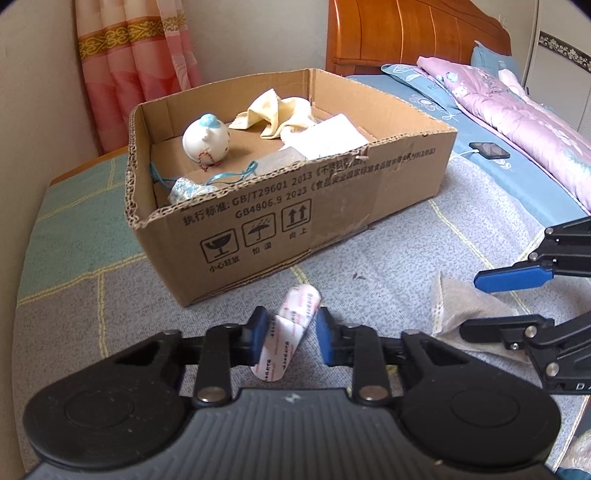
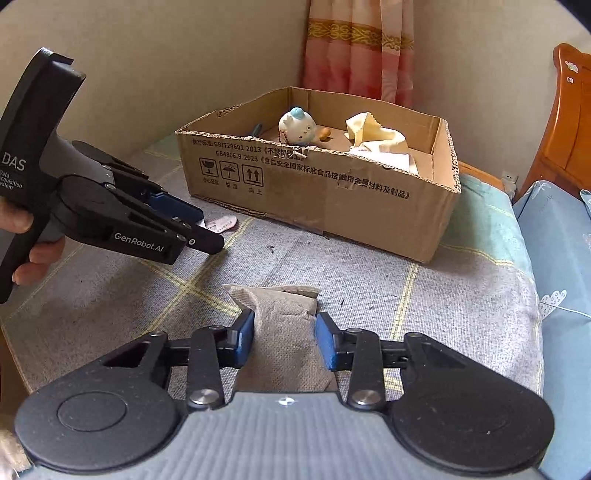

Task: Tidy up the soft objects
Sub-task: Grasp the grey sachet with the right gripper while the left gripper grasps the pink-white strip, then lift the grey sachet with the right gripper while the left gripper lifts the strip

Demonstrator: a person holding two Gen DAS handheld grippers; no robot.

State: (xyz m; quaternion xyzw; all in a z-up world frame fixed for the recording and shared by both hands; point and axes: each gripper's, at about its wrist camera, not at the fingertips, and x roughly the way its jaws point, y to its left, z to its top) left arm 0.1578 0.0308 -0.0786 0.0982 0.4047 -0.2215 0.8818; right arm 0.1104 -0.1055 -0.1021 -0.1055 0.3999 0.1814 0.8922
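A cardboard box (image 1: 332,206) stands on the bed and holds a white plush toy (image 1: 206,139), a yellow cloth (image 1: 273,112) and other soft items. It also shows in the right wrist view (image 2: 332,199). My left gripper (image 1: 290,332) is open, with its fingers on either side of a white printed packet (image 1: 291,332) lying on the bedspread. My right gripper (image 2: 284,334) is open around a grey pouch (image 2: 284,332), which also shows in the left wrist view (image 1: 461,310).
A grey and teal checked bedspread (image 1: 92,295) covers the bed. A phone on a cable (image 1: 489,149), a pink quilt (image 1: 517,107) and a wooden headboard (image 1: 406,33) are to the right. A pink curtain (image 1: 136,70) hangs in the corner.
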